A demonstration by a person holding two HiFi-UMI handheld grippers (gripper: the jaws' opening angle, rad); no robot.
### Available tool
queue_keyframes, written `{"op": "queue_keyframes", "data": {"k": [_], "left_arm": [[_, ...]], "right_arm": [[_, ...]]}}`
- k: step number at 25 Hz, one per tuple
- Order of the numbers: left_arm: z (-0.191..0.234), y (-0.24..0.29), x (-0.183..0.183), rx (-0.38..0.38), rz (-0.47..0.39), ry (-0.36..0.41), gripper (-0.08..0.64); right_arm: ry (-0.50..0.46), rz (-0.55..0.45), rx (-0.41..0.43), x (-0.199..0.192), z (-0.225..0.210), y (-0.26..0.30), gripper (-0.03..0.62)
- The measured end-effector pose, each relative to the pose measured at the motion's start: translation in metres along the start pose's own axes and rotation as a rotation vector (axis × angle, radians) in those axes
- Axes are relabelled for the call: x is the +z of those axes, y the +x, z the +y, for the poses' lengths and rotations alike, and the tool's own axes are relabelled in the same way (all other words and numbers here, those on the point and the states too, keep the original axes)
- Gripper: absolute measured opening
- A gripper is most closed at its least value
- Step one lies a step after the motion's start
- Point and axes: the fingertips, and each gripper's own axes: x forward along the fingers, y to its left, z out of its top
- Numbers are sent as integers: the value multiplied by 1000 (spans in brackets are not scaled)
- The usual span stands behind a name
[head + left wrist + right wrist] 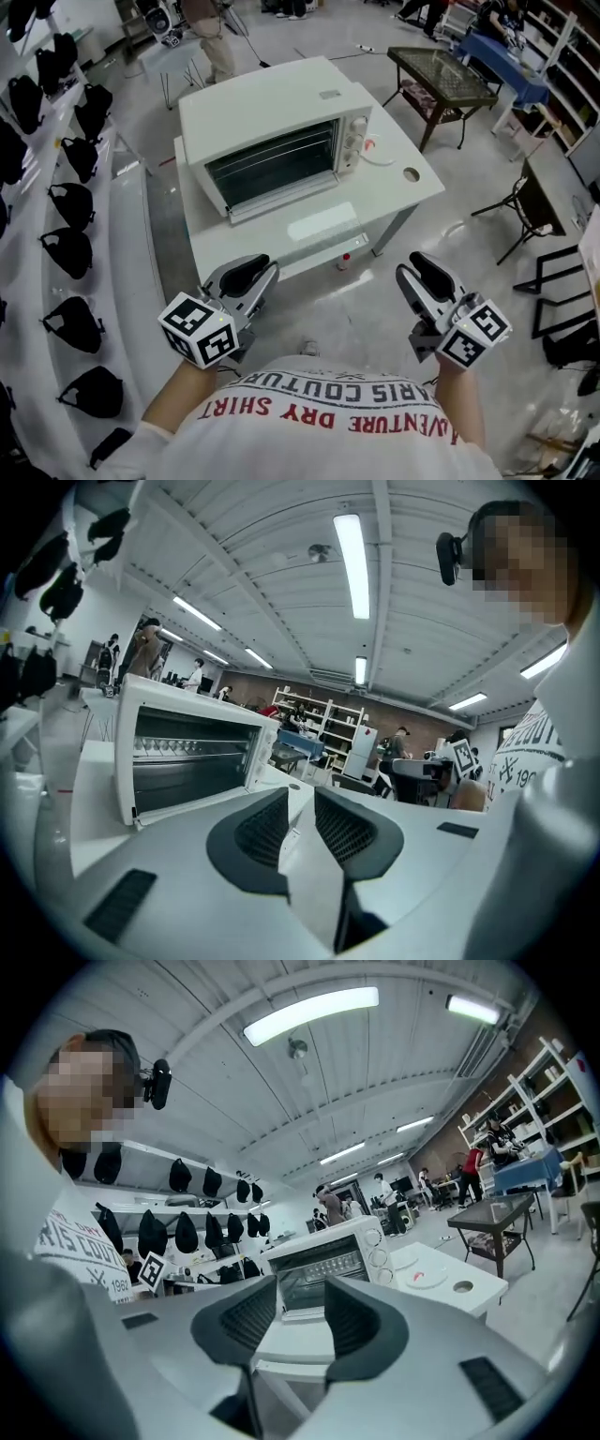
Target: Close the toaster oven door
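Note:
A white toaster oven (281,131) stands on a white table (422,192) ahead of me. Its glass door (323,223) is down, lying flat toward me, and the wire rack inside shows. My left gripper (258,269) hovers below the table's near edge at the left, jaws a little apart with nothing between them. My right gripper (415,264) hangs at the right, short of the table, jaws wider apart and empty. The left gripper view has the oven (178,752) beyond the gripper (301,799). In the right gripper view the oven (328,1260) shows between the jaws of the gripper (300,1288).
A white plate (377,150) and a round hole (411,174) lie on the table right of the oven. Black bags (70,204) hang along a rack at the left. A dark glass table (441,75) and a folding chair (525,211) stand to the right. People stand farther back.

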Motion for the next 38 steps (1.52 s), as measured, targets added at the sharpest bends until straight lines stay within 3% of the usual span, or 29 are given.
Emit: {"op": "queue_keyframes", "data": {"k": [3, 9, 15, 22, 28, 34, 38], "left_arm": [[17, 10, -1, 31, 13, -44, 142], [41, 21, -2, 163, 6, -14, 261], [53, 29, -28, 302, 63, -7, 319], [46, 33, -66, 451, 102, -38, 335], [54, 17, -118, 561, 161, -69, 344], [76, 8, -161, 646, 228, -104, 344], [93, 11, -189, 659, 274, -118, 344]], "right_arm": [[-26, 35, 20, 2, -19, 17, 177], [-74, 131, 99, -10, -47, 41, 255], [-134, 263, 202, -35, -83, 57, 284], [-147, 381, 319, -62, -119, 68, 287], [-261, 497, 357, -109, -134, 78, 290], [-257, 569, 360, -153, -147, 92, 290], [-236, 631, 348, -178, -156, 101, 289]]}}
